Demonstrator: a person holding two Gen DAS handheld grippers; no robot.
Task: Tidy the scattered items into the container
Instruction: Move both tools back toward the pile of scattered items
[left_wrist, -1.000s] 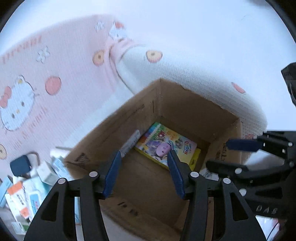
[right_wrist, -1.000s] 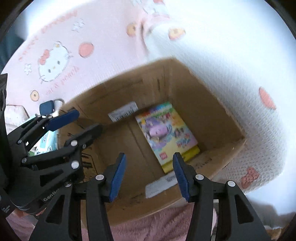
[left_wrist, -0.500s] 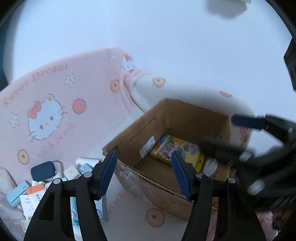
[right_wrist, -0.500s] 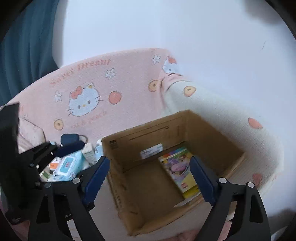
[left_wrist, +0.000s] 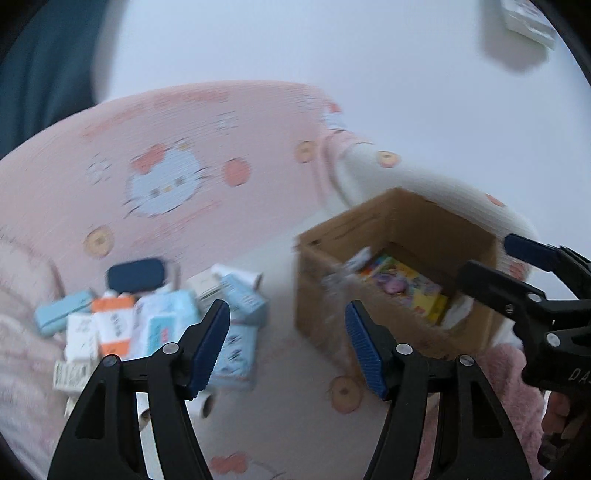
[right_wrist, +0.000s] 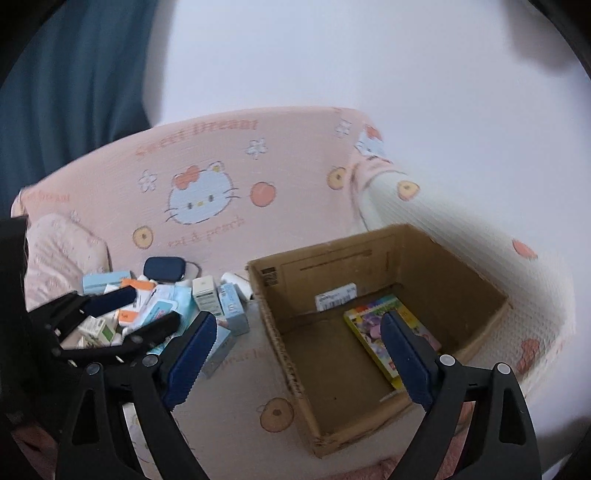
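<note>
Pink and cream sofa cover, woven and ribbed, printed with a cat face, flowers, peaches and script lettering; draped over backrest, armrest and seat. Behind it, plain white wall and dark blue curtain in soft vertical folds.

Open rectangular cardboard box, brown corrugated, on the seat at right beside the cream armrest; white barcode label on an inner wall. Flat on its floor, in the far right corner, a glossy colourful book with yellow edging.

Heap of scattered items on the seat left of the box, just beside it: small rectangular cartons in pale blue, white and orange, soft wipe packs, and a rounded navy pouch at the back of the heap. Left view blurred; print illegible.

Right tool, black frame with ribbed blue pads, jaws just opened wide, nothing between them, raised over the box's near left corner. Left tool likewise apart and empty, jaws just widened a little, between heap and box.
</note>
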